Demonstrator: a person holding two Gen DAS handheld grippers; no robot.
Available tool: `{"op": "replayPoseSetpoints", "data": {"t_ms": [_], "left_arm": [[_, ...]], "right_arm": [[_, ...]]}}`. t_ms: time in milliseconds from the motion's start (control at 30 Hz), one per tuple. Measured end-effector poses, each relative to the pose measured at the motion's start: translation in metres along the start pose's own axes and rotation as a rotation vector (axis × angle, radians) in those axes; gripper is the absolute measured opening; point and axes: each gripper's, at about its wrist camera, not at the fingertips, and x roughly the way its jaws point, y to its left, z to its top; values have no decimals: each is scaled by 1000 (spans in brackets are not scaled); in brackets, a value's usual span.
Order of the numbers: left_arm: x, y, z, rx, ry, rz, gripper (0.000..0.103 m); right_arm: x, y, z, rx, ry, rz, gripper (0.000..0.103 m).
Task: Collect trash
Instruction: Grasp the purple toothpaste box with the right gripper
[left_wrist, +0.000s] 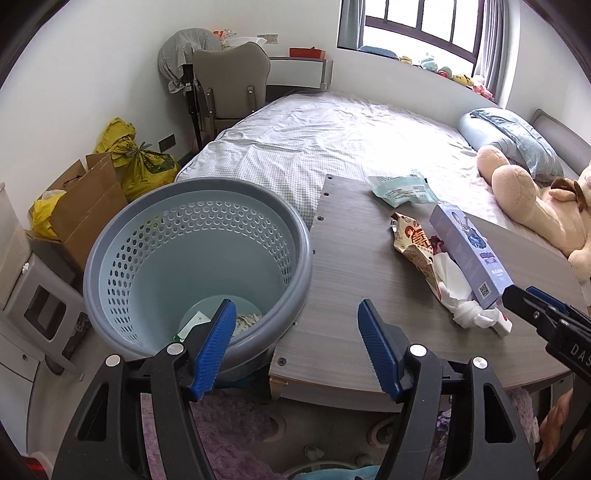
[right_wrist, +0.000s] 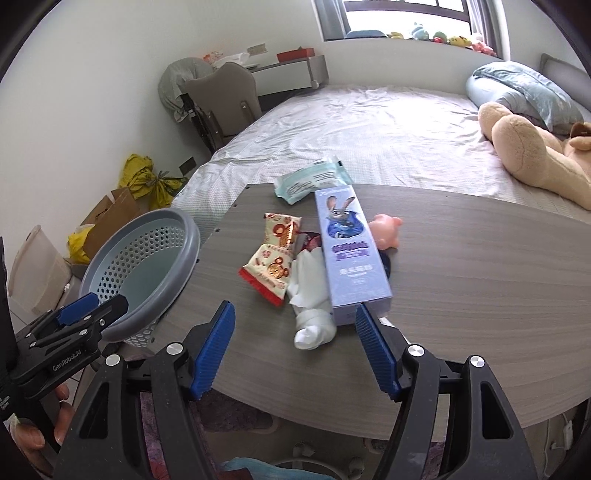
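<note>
Perforated bin is seen just left of the grey board, paper scraps at its bottom. Purple box is laid on the board, long axis toward the bed, over tissue and wrappers. Left gripper and right gripper are spread, empty

Both grippers, left and right, have black frames, ribbed blue pads and silver screws. White "GenRobot.AI" lettering marks the left one's side.
</note>
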Motion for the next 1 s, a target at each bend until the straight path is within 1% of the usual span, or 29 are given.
{"op": "replayPoseSetpoints", "data": {"t_ms": [167,467,600,767,900,1000], "left_arm": [[8,-12,2,4,11,-1,66],[23,-30,9,20,24,17,66],[32,-32,9,27,46,29,66],[36,-29,10,20,49,44,66],[39,-28,10,17,54,45,66],[40,-29,9,22,57,44,66]], "right_arm": [[18,-17,12,12,9,-23,67],[57,-28,33,-14,55,-43,67],[70,-31,36,-7,73,-43,67],[81,-33,39,-11,93,-40,66],[85,-30,39,-14,95,-47,64],[86,-30,39,-21,93,-59,59]]}}
